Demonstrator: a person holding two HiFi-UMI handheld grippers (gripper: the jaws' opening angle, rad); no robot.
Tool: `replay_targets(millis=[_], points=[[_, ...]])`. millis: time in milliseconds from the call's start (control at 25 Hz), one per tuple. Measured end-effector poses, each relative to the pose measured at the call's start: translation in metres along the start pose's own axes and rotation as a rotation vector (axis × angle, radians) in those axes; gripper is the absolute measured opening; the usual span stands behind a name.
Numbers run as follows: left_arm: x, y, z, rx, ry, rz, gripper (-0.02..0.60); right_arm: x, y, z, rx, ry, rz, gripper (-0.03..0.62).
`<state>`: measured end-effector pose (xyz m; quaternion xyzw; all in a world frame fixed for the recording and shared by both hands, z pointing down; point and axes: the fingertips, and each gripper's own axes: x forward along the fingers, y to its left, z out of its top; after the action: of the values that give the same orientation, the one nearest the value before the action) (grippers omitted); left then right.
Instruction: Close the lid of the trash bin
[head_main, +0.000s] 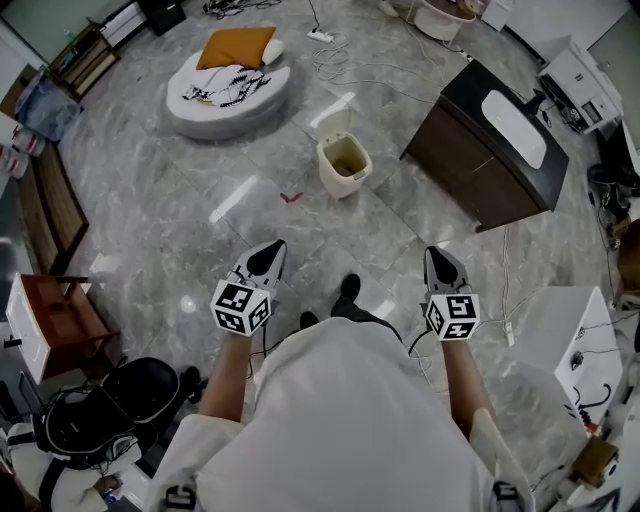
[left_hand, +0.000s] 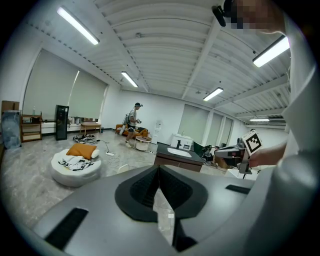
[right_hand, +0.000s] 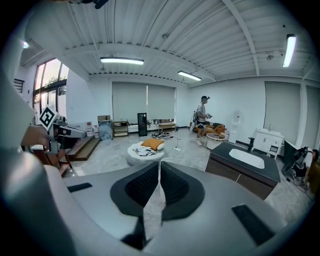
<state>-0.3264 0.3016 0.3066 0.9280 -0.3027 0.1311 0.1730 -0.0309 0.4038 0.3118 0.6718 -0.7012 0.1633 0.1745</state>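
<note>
**Bin open, grippers closed.** A polished marble floor (head_main: 150, 200) stretches ahead of a person holding two grippers out in front. Ahead and to the right of the right gripper (head_main: 443, 262) stands a dark cabinet (head_main: 490, 150) with a white basin set in its top. Far ahead of the left gripper (head_main: 265, 258) lies a round white cushion (head_main: 228, 85) with an orange pillow (head_main: 237, 46) on it.

The cream trash bin (head_main: 345, 165) stands well ahead of both grippers, roughly between their lines. Its lid (head_main: 333, 124) is tipped up at the far rim and its mouth is open. A small red scrap (head_main: 291, 197) lies between the left gripper and the bin.

Both grippers are empty, with their jaws pressed together.

The likely trouble is the bin itself. It looks light and stands free on slick stone, and the lid hinges on the far side. A push placed low or aimed straight on could slide or topple the bin rather than swing the lid. A weak nudge may let the lid fall back open.
</note>
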Motion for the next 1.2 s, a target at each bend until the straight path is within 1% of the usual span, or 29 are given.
replay_targets(millis=[480,840,1040,1200], points=[[0.08,0.017,0.02,-0.002,0.009,0.041,0.018,0.064,-0.061,0.014,-0.025,0.009,0.043,0.034],[0.132,0.008,0.033,-0.008,0.002,0.081,0.018,0.1,-0.111,0.023,-0.032,-0.001,0.086,0.034],[0.152,0.005,0.04,-0.01,-0.011,0.104,0.018,0.118,-0.131,0.027,-0.046,-0.004,0.109,0.034],[0.159,0.007,0.038,-0.016,-0.008,0.117,0.018,0.128,-0.134,0.029,-0.053,-0.008,0.125,0.034]])
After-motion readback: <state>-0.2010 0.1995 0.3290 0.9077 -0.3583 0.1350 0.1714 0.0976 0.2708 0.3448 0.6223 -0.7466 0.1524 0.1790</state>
